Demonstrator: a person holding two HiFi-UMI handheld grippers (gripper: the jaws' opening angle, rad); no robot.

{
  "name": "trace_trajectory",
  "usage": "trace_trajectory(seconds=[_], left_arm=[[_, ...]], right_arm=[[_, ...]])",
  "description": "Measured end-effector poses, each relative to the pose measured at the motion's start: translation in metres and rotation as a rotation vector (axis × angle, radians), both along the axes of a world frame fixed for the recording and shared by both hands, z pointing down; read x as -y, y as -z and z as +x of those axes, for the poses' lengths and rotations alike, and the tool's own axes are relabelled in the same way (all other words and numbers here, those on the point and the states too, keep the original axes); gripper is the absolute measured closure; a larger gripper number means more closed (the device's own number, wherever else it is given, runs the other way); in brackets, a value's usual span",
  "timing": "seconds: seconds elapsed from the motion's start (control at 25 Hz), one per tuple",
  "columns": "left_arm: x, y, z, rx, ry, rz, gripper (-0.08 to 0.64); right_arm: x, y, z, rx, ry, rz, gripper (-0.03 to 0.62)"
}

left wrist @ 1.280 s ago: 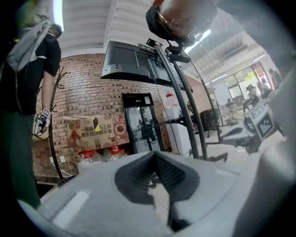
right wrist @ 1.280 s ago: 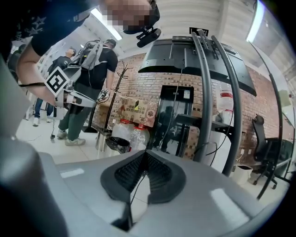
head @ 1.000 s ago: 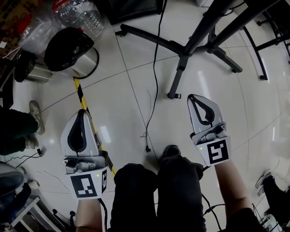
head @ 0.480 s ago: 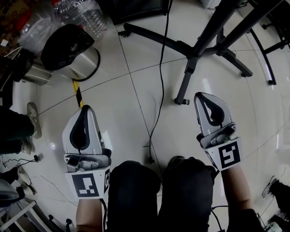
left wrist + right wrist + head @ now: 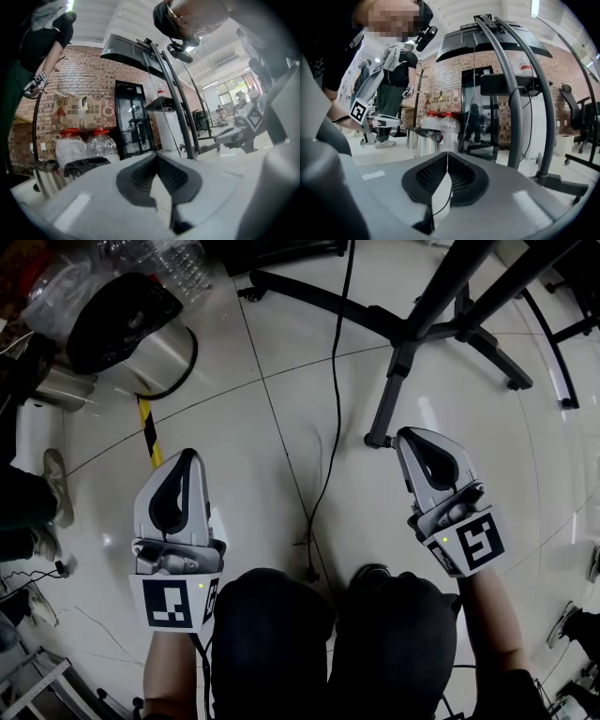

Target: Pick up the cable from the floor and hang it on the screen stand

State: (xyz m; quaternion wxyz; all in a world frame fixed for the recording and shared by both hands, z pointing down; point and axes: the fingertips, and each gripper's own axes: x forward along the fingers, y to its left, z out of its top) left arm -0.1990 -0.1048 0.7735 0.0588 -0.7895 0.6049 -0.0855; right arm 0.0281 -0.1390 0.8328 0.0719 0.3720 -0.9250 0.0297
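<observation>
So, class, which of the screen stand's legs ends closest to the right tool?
The leg pointing toward the person: its foot ends just left of the right tool. The other legs end farther away.

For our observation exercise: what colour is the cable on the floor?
The cable is black, seen best in the head view.

Office-like workroom: brick wall (image 5: 443, 75), wheeled screen stand (image 5: 412, 329), office chair (image 5: 575, 108), glossy tiled floor (image 5: 248, 442).

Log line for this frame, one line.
phase: pre-grasp | left gripper: shut, empty | right gripper: shut, empty | cable: on floor, untouched | screen stand: ahead
</observation>
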Motion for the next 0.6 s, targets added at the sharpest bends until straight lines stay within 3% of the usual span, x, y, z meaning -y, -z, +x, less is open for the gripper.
trace_trajectory(seconds=[0.12, 0.28, 0.44, 0.6], left_arm=[[0.005, -0.018, -0.006, -0.044, 0.016, -0.025, 0.554], [0.010, -0.030, -0.007, -0.031, 0.001, -0.029, 0.554], [0.007, -0.041, -0.009, -0.025, -0.015, -0.049, 0.554], [0.002, -0.050, -0.011, -0.015, -0.017, -0.055, 0.555]], right_arm=[[-0.004, -0.021, 0.000, 0.023, 0.008, -0.086, 0.580], [0.001, -0.035, 0.011, 0.067, -0.019, -0.132, 0.575], [0.005, -0.055, 0.022, 0.033, -0.037, -0.147, 0.567], [-0.011, -0.099, 0.008, -0.020, 0.006, -0.227, 0.529]])
